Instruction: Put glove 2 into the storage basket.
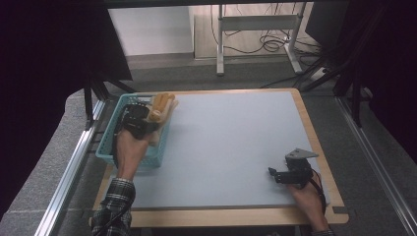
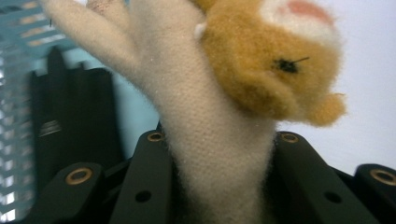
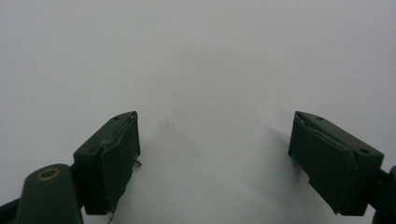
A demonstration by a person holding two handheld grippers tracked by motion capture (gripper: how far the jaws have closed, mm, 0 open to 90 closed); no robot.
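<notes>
A soft toy (image 2: pixel 219 116), cream with a tan head, is held by the left gripper (image 1: pixel 140 123), whose jaws are closed on a cream limb or body part; the fabric is pinched narrow between them and the head sits just beyond and to one side of the jaw tips. In the high view the toy is seen over the far corner of a teal basket (image 1: pixel 110 135). The toy is judged light, plush and easily squashed, not fragile, with fur that may slip a little; a firm pinch on a narrow limb, as here, seems the best hold. The right gripper (image 3: pixel 215 158) is kept wide open, with bare white table (image 3: pixel 201 56) between and beyond its jaws.
</notes>
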